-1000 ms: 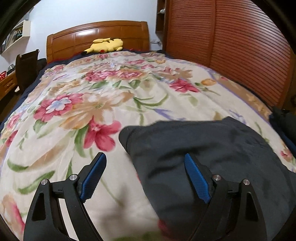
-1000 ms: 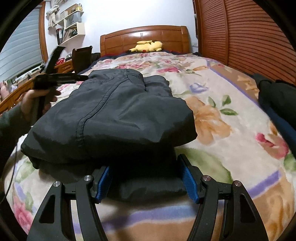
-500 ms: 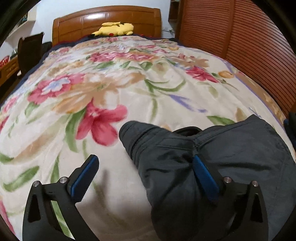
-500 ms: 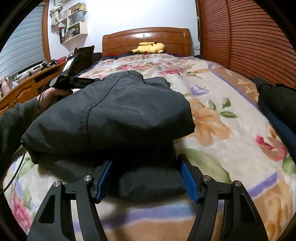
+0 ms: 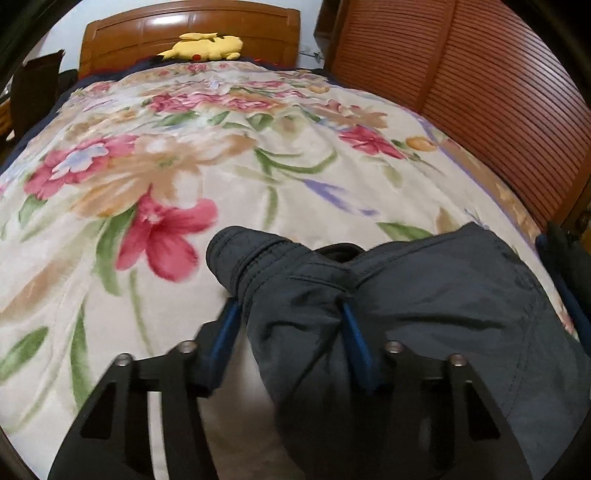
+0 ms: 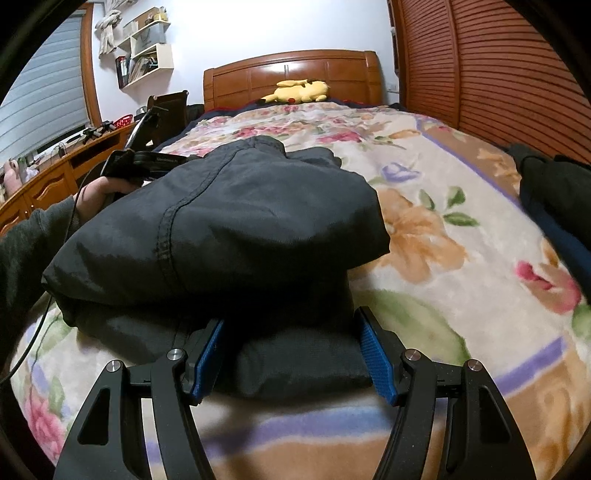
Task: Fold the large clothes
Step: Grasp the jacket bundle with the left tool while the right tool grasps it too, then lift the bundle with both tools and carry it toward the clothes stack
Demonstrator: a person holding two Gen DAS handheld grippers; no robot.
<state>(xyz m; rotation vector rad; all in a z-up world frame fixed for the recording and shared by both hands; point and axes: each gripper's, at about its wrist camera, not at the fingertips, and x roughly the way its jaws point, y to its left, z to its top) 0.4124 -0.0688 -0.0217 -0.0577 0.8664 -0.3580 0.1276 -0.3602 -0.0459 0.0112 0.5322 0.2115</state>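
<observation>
1. Left gripper [image 5: 291, 332], nearest in its own view: fingers closing on a bunched edge of the dark jacket [image 5: 424, 314]; fabric sits between the blue pads [image 5: 354, 339], and both press into it. Grasp looks just made.
2. Right gripper [image 6: 291, 354]: fingers set wide around the near folded end of the jacket [image 6: 221, 229], pads against its sides. Reads as clenched on the thick bundle.
3. Jacket lies on the bed's floral blanket [image 5: 184, 184], already doubled into a thick stack.
4. Step in hand, by my reading: taking hold for a further fold or a lift. Next move calls for both ends raised together so the layers don't slide apart.
5. Right view only: the person's hand [image 6: 96, 192] on the left gripper at the jacket's far side, a dark pile [image 6: 554, 192] at right, shelves [image 6: 147, 48] beyond.
6. Left view only: the rolled cuff or collar end [image 5: 236, 254] poking past the fingers.
7. Far, both views: yellow plush toy [image 5: 203, 46] by the headboard [image 5: 147, 33].
</observation>
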